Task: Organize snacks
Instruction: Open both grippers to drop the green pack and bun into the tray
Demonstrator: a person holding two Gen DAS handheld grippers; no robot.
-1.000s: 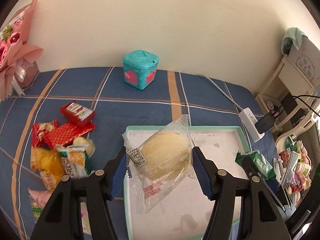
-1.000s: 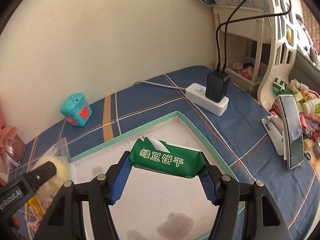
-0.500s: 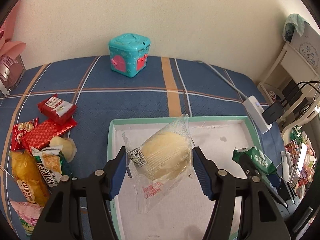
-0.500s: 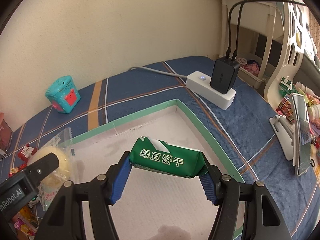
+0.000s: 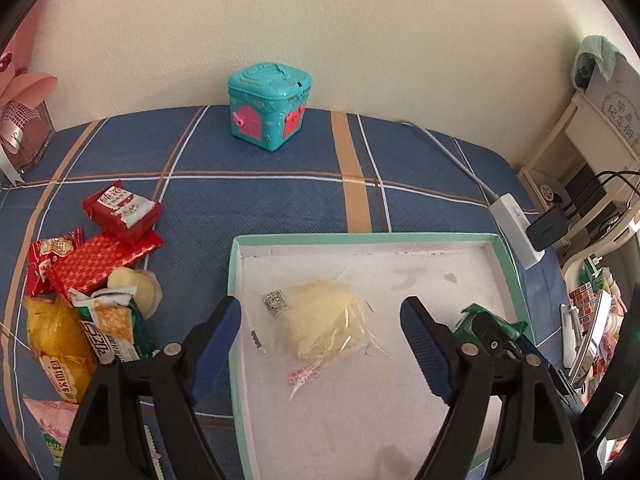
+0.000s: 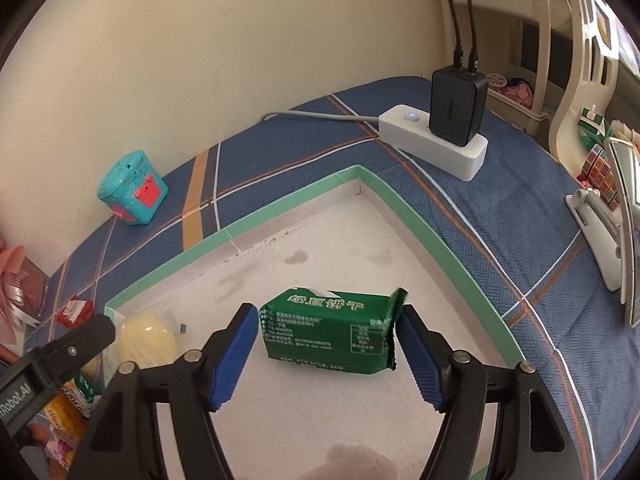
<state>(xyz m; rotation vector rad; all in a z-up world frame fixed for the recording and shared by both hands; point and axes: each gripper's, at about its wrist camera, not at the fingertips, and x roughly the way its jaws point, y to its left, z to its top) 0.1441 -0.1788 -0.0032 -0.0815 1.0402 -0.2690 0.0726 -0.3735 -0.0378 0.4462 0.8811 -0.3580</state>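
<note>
A white tray with a green rim (image 5: 360, 237) lies on the blue plaid cloth; it also shows in the right wrist view (image 6: 424, 236). A clear-wrapped yellow cake (image 5: 320, 326) lies on the tray floor between the spread fingers of my open left gripper (image 5: 320, 332); it also shows in the right wrist view (image 6: 146, 338). A green biscuit pack (image 6: 330, 330) lies in the tray between the blue pads of my right gripper (image 6: 326, 346), which look parted from it. The pack's edge shows in the left wrist view (image 5: 490, 322).
A pile of loose snacks (image 5: 88, 280) lies left of the tray. A teal toy box (image 5: 268, 106) stands by the wall. A white power strip with a black charger (image 6: 440, 136) lies right of the tray. A phone stand (image 6: 604, 236) and a shelf stand at the right.
Both grippers have opened. The yellow cake and the green biscuit pack have dropped from the jaws onto the tray floor.
</note>
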